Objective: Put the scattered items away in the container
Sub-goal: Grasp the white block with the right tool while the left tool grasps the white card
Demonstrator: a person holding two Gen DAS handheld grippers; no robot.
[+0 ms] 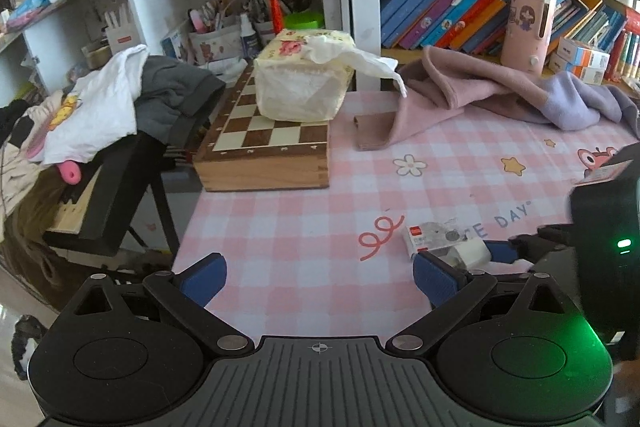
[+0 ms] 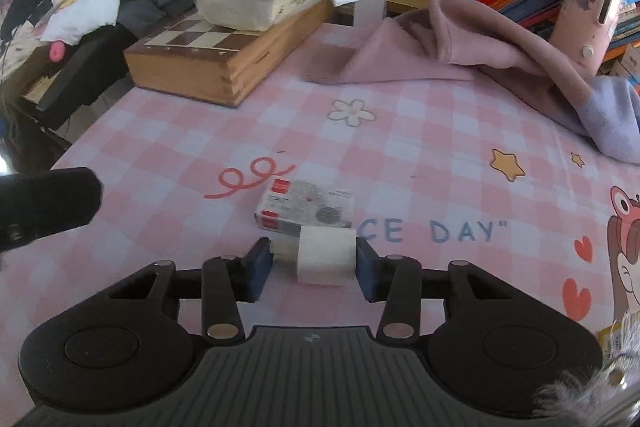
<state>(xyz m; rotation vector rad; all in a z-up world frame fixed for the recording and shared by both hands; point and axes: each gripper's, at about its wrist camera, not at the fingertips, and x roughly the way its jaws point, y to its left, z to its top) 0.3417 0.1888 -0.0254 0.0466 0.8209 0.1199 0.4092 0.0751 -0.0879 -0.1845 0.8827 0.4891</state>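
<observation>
A white eraser-like block [image 2: 326, 261] lies on the pink checked table mat between my right gripper's fingers. My right gripper [image 2: 314, 265] is partly open around it; the right pad touches it, and a gap shows at the left pad. Just beyond lies a small clear box with red labels [image 2: 306, 207]. In the left wrist view the same box [image 1: 436, 235] and block [image 1: 470, 253] sit at the right, with the right gripper's blue fingertip beside them. My left gripper [image 1: 320, 281] is wide open and empty above the mat.
A wooden chess box [image 1: 266, 151] with a tissue pack [image 1: 302, 81] on it stands at the back left. A pink and lilac cloth [image 2: 480, 47] lies at the back right below book shelves. The table's left edge drops to a chair with clothes [image 1: 104, 107].
</observation>
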